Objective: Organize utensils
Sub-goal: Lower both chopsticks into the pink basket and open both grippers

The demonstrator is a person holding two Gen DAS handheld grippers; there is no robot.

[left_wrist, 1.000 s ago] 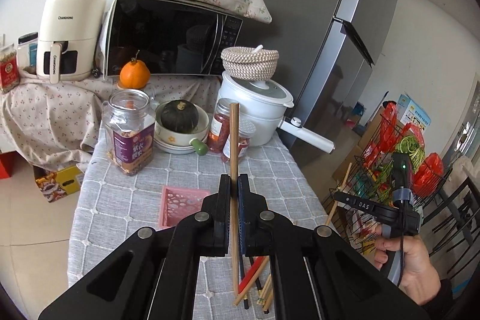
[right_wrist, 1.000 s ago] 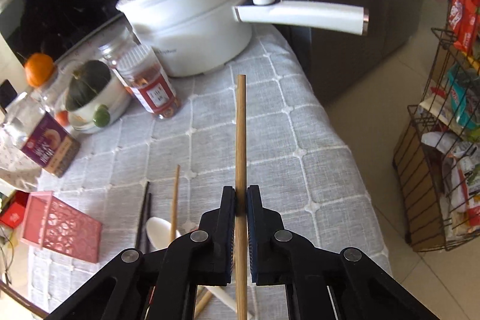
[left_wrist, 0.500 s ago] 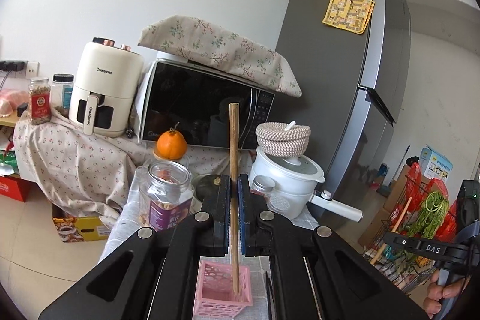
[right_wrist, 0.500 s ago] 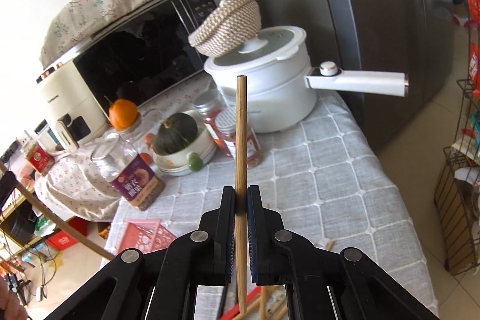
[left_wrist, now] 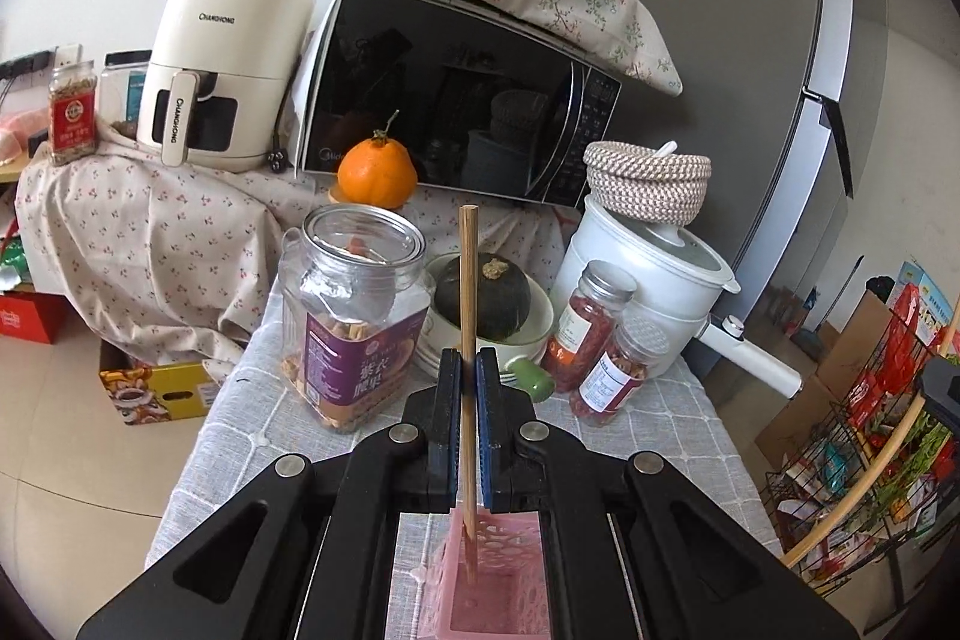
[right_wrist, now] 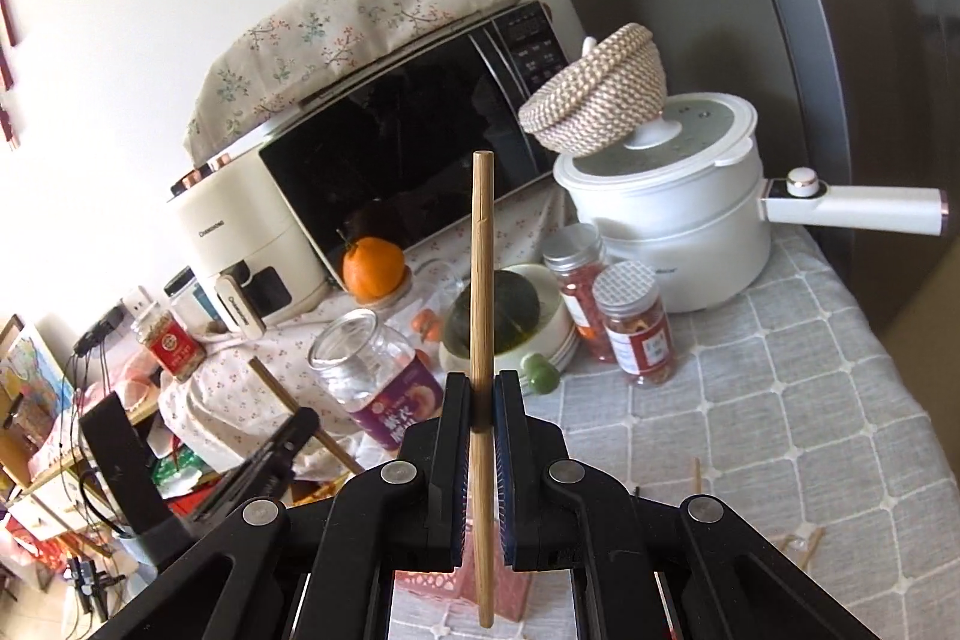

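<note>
Checked surface (right_wrist: 780, 400): each gripper's jaws pinch one chopstick (left_wrist: 467, 340) (right_wrist: 482, 310); pink basket (left_wrist: 498, 580) largely hidden beneath them.

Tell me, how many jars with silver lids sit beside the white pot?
2. One red-filled jar stands nearer the white pot; the second jar stands just in front of it, closer to the camera. Others may hide behind the big clear jar.

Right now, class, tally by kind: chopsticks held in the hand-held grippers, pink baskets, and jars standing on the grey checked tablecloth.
Chopsticks: 2 (left chopstick, right chopstick)
Baskets: 1 (pink basket)
Jars: 3 (big jar, tall red jar, short red jar)
Total: 6
</note>
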